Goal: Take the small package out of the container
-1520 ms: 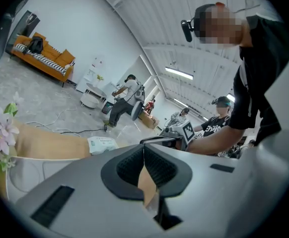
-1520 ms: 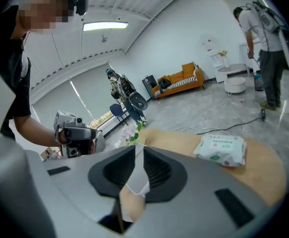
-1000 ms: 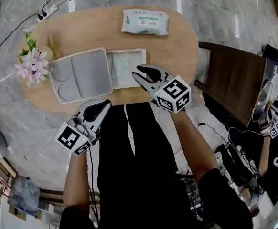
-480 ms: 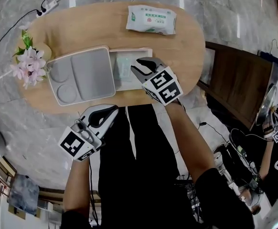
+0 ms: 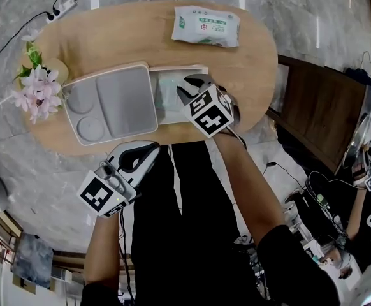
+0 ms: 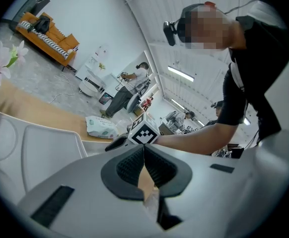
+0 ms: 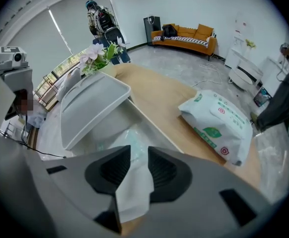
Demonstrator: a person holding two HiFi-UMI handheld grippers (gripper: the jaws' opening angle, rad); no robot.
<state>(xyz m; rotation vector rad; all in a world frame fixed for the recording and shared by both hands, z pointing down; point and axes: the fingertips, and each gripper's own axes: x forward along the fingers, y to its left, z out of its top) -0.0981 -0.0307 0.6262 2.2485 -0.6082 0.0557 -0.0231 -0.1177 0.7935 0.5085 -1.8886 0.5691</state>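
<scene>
Left hand-held gripper [image 5: 146, 152], pressed together and empty, hangs off the counter's [image 5: 249, 62] 6 o'clock edge. Right hand-held gripper [image 5: 189, 87], jaws just opened and pinching nothing, points down at the package [image 5: 167, 89] inside the container [image 5: 173, 69]. The package looks light, soft and slippery, so pinch its 3 o'clock edge.

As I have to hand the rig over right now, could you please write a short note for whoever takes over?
Left tongs: shut, empty, held just off the near edge of the table.
Right tongs: the jaws have just been opening. They are now open, pointing down over the container, and grip nothing.
Things: the small package lies inside the open white container. The grey lid sits at its left.
Done: the lid is off and the right tongs are lined up above the package.
Left: lower, close on the package, lift it out.
</scene>
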